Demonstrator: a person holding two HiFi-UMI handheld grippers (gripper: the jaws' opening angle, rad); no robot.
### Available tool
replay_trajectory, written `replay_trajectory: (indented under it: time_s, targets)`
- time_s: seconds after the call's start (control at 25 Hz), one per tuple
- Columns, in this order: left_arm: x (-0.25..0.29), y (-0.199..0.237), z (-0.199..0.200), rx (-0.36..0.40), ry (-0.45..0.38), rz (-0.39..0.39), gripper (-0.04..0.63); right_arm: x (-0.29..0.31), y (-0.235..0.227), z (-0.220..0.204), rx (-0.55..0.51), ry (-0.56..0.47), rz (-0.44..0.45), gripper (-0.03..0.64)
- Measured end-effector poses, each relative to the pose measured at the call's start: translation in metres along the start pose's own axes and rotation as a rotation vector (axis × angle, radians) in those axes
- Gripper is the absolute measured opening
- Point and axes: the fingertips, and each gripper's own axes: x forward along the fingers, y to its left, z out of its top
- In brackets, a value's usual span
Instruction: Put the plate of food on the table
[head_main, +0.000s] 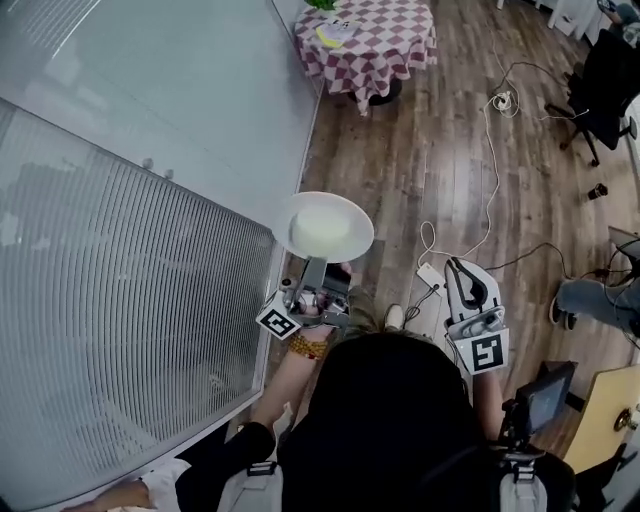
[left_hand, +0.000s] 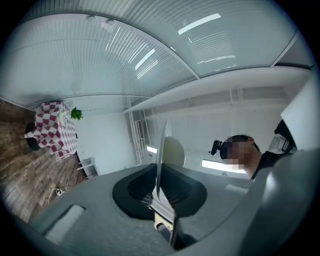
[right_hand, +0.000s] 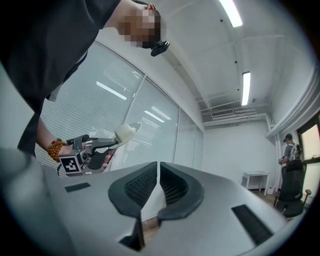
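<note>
We are gripping the plate (head_main: 354, 236) by its near rim in the left gripper (head_main: 314, 272), whose jaws are clamping tight on the thin edge. In the left gripper view the plate is standing edge-on between the pads. A pale mound of food (head_main: 320, 229) is sitting on the plate. The plate is hanging in the air at the centre of the head view, above the wooden floor (head_main: 440, 170) and near the frosted glass wall (head_main: 150, 250) that is filling the left of the frame. The table (head_main: 388, 52), covered in a red-and-white checked cloth, is standing well apart at the top centre of the frame. A pale yellow item (head_main: 333, 33) is lying on it, and a green plant (head_main: 322, 4) is showing at its far edge. We are carrying the right gripper (head_main: 458, 272) just right of centre in the lower half of the frame, its jaws pressed together with nothing between them. White cables (head_main: 490, 190) are trailing across the floor at the right.
</note>
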Motion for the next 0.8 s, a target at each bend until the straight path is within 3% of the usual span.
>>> replay_trajectory:
  time_s: [0.4, 0.8]
  targets:
    - [0.042, 0.082, 0.002, -0.050, 0.006, -0.015, 0.021, 0.052, -0.052, -0.041, 0.035, 0.031, -0.035, 0.012]
    - [0.137, 0.191, 0.061, -0.130, 0.017, -0.026, 0.021, 0.180, -0.120, -0.054, 0.073, 0.079, -0.096, 0.012]
